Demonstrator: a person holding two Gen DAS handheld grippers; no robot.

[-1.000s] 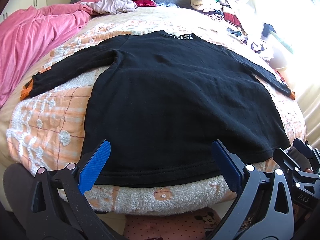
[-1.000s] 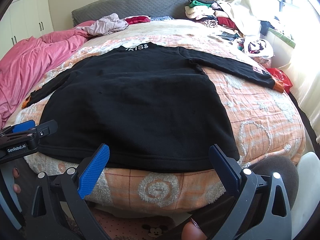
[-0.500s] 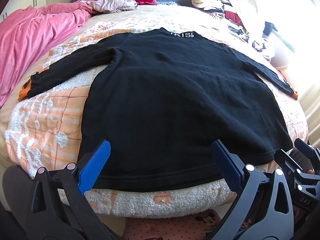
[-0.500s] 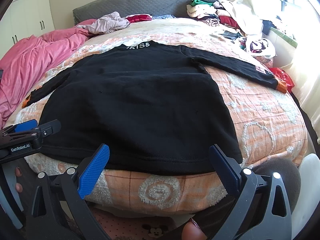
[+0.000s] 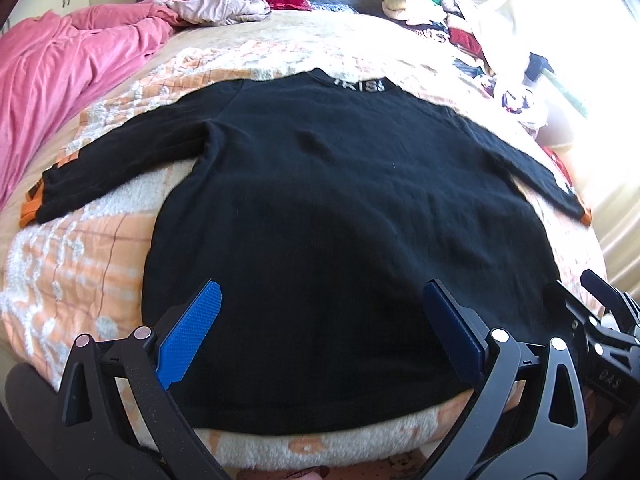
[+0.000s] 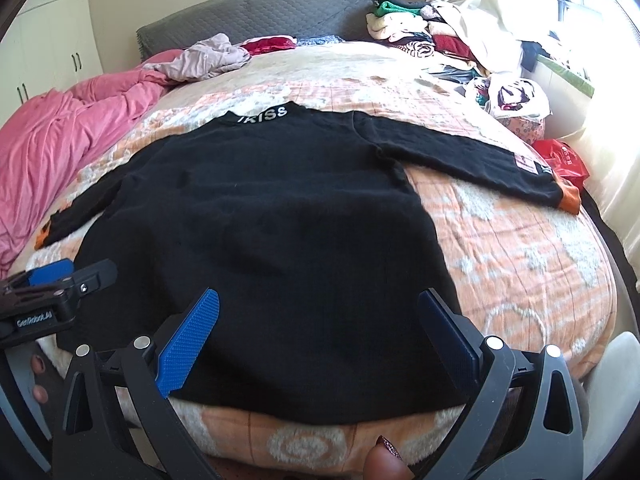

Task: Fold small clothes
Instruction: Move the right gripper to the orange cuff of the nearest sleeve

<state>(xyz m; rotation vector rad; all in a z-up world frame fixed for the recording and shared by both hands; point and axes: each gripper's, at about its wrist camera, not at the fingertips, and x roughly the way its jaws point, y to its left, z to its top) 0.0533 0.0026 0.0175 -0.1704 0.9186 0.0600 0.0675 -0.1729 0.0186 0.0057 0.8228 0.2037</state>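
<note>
Nearest the lens, the left gripper [image 5: 320, 332] has its jaws spread wide with nothing between them, the blue pads hanging over the hem of the sweater [image 5: 332, 232]; a second ago they framed the hem at the bed edge, and they now sit further in over the black cloth, so the gripper has moved forward. The right gripper [image 6: 318, 334] stands likewise, jaws wide apart and holding nothing, and it too has advanced, its pads now over the lower body of the sweater [image 6: 256, 232] rather than at its edge. Each gripper shows in the other's view: the right one at the lower right edge of the left view, the left one at the lower left edge of the right view, beside the sweater's bottom corners. The sweater lies flat on the blanket [image 6: 520, 248] of the bed, hem toward the cameras, collar with white letters on the far side, both sleeves spread outward with orange cuffs at their ends; its lie matches the earlier frames. Left of it a pink quilt [image 6: 60, 140] is bunched along the bed side. Past the collar lie a pale garment [image 6: 204, 58] and a red cloth [image 6: 268, 45] before the grey headboard [image 6: 256, 12]. At the far right a clothes pile [image 6: 432, 40] rises near the window, with a red bag [image 6: 564, 158] beside the right cuff.
</note>
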